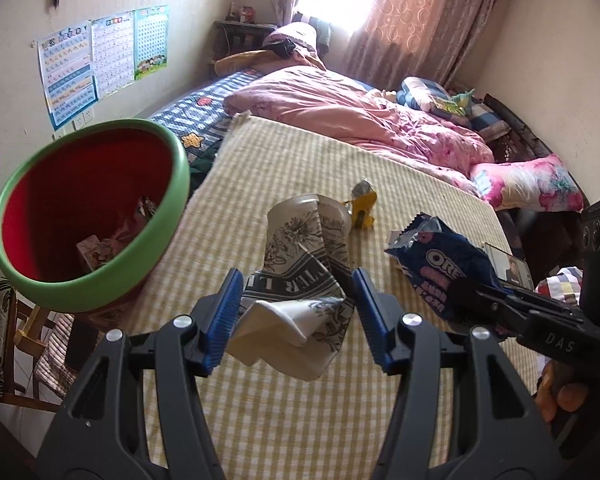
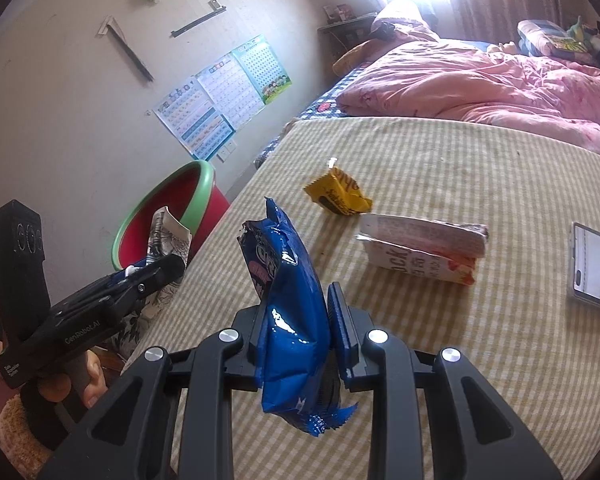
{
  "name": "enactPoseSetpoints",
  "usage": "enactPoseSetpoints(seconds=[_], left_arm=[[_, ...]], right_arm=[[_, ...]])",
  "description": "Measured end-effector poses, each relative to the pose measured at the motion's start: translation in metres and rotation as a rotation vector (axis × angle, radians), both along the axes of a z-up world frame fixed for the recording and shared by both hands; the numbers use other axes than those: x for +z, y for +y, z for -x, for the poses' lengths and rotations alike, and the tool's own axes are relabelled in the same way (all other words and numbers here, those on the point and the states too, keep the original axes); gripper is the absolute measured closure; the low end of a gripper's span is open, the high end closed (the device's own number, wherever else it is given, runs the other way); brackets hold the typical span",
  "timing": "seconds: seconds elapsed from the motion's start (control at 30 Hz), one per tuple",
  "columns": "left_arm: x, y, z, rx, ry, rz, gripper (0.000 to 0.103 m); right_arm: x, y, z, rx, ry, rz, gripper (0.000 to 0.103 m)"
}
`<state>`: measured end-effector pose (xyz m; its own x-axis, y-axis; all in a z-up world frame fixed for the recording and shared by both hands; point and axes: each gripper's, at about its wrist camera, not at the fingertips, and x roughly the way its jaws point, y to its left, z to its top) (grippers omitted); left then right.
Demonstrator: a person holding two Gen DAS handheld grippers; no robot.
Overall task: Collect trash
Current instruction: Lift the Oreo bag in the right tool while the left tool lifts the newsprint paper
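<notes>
My left gripper is closed on a crumpled printed paper cup and holds it above the checked bed cover, to the right of the red bin with a green rim. The cup also shows in the right wrist view, near the bin. My right gripper is shut on a blue Oreo wrapper, lifted off the cover; it also shows in the left wrist view. A yellow wrapper and a white-pink carton lie on the cover.
A phone lies at the right edge of the checked cover. A pink duvet and pillows fill the far half of the bed. The bin holds some trash. A wooden chair stands below the bin.
</notes>
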<state>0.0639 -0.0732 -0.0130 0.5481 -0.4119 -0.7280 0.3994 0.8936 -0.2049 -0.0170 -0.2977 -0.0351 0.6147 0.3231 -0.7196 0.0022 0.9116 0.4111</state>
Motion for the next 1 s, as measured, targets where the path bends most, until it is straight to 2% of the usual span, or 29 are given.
enactPoseSetpoints(seconds=[1.0], left_arm=[[-0.001,0.051,-0.006,0.117,-0.003,-0.005,0.049]], right_arm=[[0.002,0.044,-0.024,0.090,-0.011,-0.006,0.076]])
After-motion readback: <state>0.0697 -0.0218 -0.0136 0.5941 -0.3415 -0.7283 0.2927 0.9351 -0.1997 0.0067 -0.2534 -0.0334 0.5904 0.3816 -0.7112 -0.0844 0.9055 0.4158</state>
